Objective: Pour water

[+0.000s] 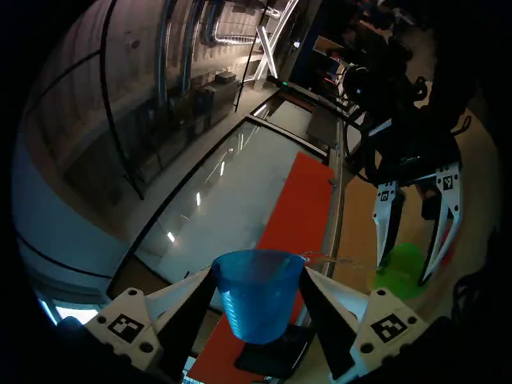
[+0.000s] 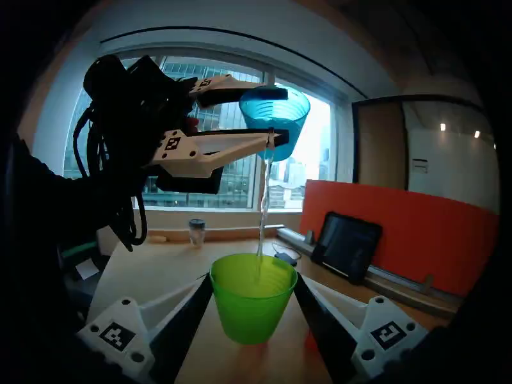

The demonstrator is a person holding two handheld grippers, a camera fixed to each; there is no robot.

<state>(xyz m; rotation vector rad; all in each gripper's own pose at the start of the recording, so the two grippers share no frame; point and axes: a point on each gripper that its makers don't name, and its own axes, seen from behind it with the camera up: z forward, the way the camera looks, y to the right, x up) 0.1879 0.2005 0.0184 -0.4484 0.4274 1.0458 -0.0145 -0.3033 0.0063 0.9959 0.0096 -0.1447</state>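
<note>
- The water [image 2: 263, 198] falls in 1 thin stream from the tilted blue cup [image 2: 275, 118] into the green cup [image 2: 253, 297] right below it.
- The left gripper [image 2: 280, 115] pinches the blue cup between both fingers, held high. The right gripper [image 2: 253, 281] clasps the green cup the same way, down by the desk [image 2: 160, 269].
- Pouring looks under way, not finished; emptying and righting the blue cup is left.
- I can't make out how full either cup is, nor whether the green cup's base touches the desk.
</note>
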